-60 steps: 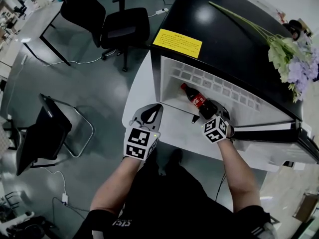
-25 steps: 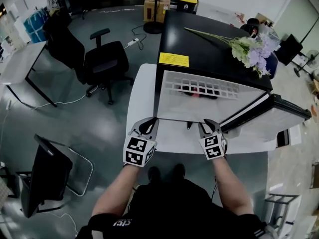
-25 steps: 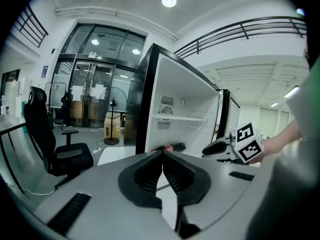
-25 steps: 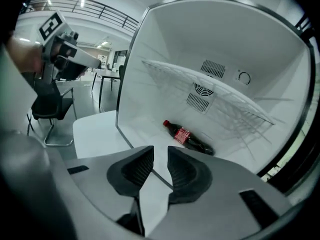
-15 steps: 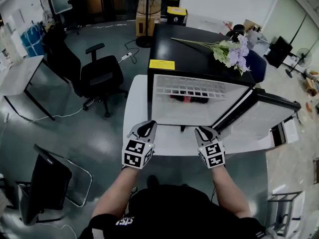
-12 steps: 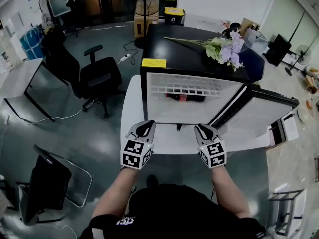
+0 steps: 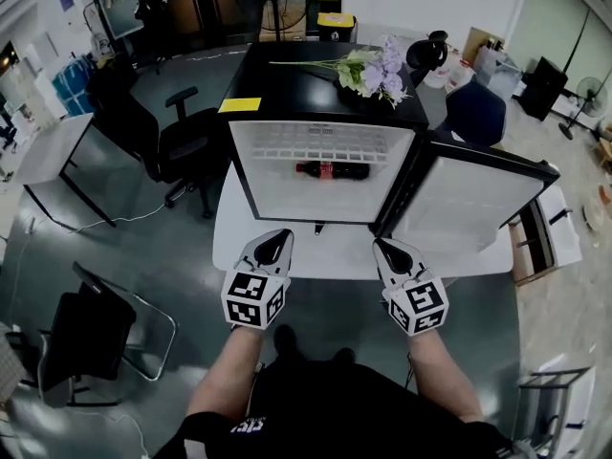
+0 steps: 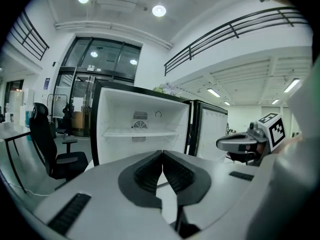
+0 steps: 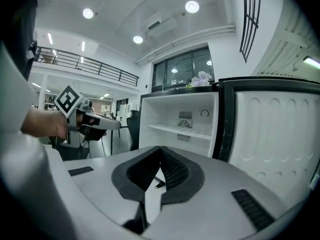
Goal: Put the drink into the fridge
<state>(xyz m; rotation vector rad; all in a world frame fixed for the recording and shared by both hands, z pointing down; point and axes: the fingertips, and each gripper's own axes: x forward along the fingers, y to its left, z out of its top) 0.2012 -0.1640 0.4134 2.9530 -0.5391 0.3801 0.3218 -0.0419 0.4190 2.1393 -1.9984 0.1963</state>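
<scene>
Head view: the dark plastic drink bottle with a red label (image 7: 331, 170) lies on its side inside the black fridge with a white interior (image 7: 287, 185), its neck toward the picture's left. The fridge stands on a white table (image 7: 234, 242), and its white-lined door (image 7: 473, 204) is swung wide open to the right. The bottle is well apart from both grippers, which hang level in front of the open compartment, beyond the table's near edge.

The left gripper (image 7: 277, 240) is below and left of the bottle, the right gripper (image 7: 384, 247) below and right of it, so the bottle lies between their lines but deep in the fridge. Neither touches it.

In the left gripper view the left gripper (image 8: 162, 154) has its ribbed fingers (image 8: 147, 174) pressed together with nothing between them. The fridge (image 8: 140, 116) stands ahead, and the right gripper (image 8: 237, 143) shows beside it.

In the right gripper view the right gripper (image 9: 160, 150) has just been closing, and its fingers (image 9: 175, 171) now meet, empty. The fridge (image 9: 177, 111) and its door (image 9: 280, 134) stand ahead.

A spray of pale artificial flowers (image 7: 368, 70) lies on the fridge's black top, with a yellow label (image 7: 239, 105) at its left corner. A black office chair (image 7: 186, 146) stands to the left.
</scene>
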